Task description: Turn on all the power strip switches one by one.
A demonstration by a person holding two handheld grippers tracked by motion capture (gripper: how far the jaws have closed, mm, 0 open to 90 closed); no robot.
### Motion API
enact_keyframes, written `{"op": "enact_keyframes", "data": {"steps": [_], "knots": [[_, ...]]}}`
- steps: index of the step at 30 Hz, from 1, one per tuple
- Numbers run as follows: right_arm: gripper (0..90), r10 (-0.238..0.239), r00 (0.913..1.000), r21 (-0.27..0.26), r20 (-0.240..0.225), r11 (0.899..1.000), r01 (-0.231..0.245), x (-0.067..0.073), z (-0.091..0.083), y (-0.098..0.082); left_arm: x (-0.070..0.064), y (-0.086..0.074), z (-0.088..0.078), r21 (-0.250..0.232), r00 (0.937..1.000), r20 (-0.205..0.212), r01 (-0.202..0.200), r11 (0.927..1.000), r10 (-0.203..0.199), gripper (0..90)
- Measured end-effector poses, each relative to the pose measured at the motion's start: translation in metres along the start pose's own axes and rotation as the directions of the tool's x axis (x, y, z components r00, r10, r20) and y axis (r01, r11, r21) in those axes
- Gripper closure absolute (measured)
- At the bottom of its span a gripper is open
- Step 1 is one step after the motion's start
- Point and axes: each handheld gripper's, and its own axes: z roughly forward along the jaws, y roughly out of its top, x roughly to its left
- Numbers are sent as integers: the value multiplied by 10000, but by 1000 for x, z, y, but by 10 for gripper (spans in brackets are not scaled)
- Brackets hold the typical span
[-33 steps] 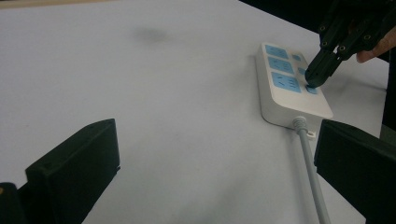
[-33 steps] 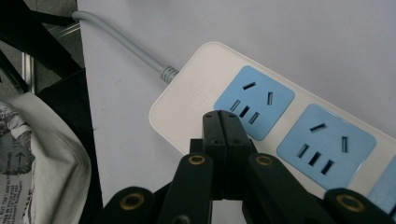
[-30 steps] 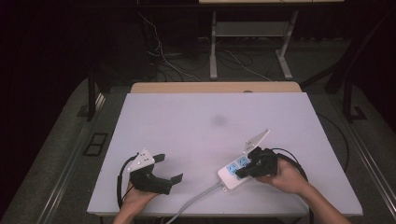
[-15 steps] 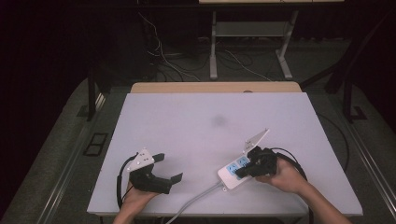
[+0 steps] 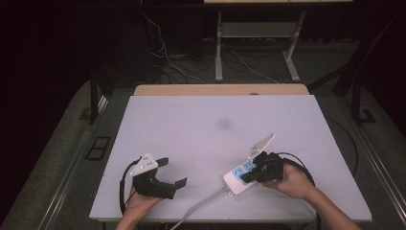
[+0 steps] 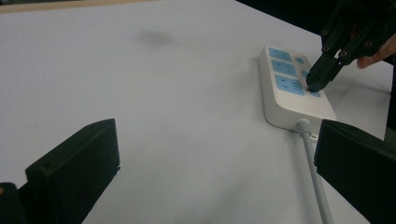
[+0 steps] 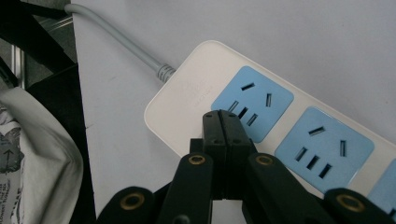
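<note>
Nothing moved; right hand-held gripper [image 5: 246, 176] tilts onto power strip [image 5: 236, 175].

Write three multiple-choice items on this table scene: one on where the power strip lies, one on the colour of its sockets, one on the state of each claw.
1. Where does the power strip lie on the white table?
A. at the far edge
B. near the front edge, by the right claw
C. under the left claw

2. What colour are the socket faces?
A. red
B. black
C. blue

3. How do the claws stand?
A. left open, right shut
B. left shut, right open
C. both open

Answers:
1. B, as the high view shows the strip near the front edge with the right claw's tip on it.
2. C, as the right gripper view shows blue squares on the white body.
3. A, as the left jaws stand wide apart with nothing between them while the right jaws are pressed together.
</note>
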Motion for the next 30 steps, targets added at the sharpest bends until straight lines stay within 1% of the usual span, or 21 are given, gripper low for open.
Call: {"op": "enact_keyframes", "data": {"steps": [2,11,12,13,16,19,22,30], "knots": [[900,-52,10000,-9,56,10000,52,1,0,0,0,0,0,-2,10000,3,-5,10000,5,0],[900,-59,10000,3,30,10000,59,1,0,0,1,0,-1,-54,10000,-12,51,10000,-51,0],[900,-10,10000,-82,-8,10000,10,1,-1,1,1,0,-1,-47,10000,-14,50,10000,-50,0],[900,20,10000,-12,-8,10000,-20,1,-1,1,1,0,-1,-32,10000,-5,55,10000,-55,0],[900,63,9999,-29,-128,10000,-64,0,-1,0,1,0,-1,-29,10000,-3,54,10000,-54,0],[900,38,9999,-65,-135,10000,-39,0,-2,0,1,0,-1,-8,10000,3,47,10000,-47,0],[900,236,9996,-320,-147,9992,-241,0,-7,0,1,0,-1,-5,10000,15,46,10000,-46,0],[900,522,9986,-989,-46,9937,-524,-4,-20,-3,1,0,-1,-20,10000,12,68,10000,-68,0]]}}
